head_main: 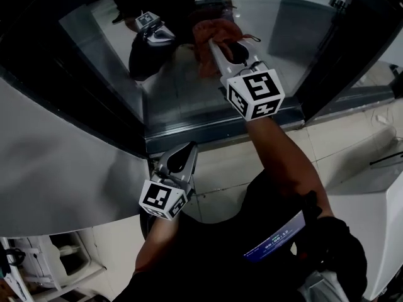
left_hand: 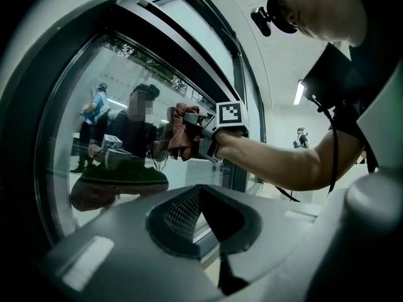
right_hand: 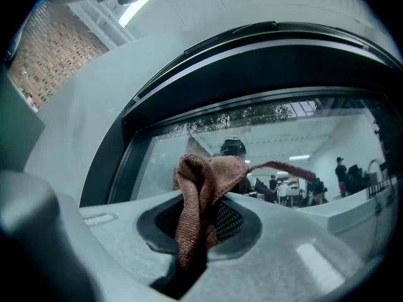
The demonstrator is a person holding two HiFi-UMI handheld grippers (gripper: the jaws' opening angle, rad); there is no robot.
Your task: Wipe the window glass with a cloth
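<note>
The window glass (head_main: 182,87) fills the top of the head view inside a dark frame (head_main: 330,61). My right gripper (head_main: 217,43) is shut on a reddish-brown cloth (head_main: 214,31) and holds it up at the pane. In the right gripper view the cloth (right_hand: 196,200) is bunched and clamped between the jaws, with the glass (right_hand: 289,137) right behind it. My left gripper (head_main: 182,153) hangs lower, below the sill (head_main: 208,136), jaws shut on nothing. From the left gripper view I see the left gripper (left_hand: 204,200), the right gripper (left_hand: 200,128) and the cloth (left_hand: 181,131) against the glass (left_hand: 94,99).
A grey curved wall panel (head_main: 56,168) runs left of the window. Pale floor tiles (head_main: 352,143) lie below it. White equipment stands at the lower left (head_main: 50,263) and a white unit at the right edge (head_main: 387,219). The pane reflects people and a lit room.
</note>
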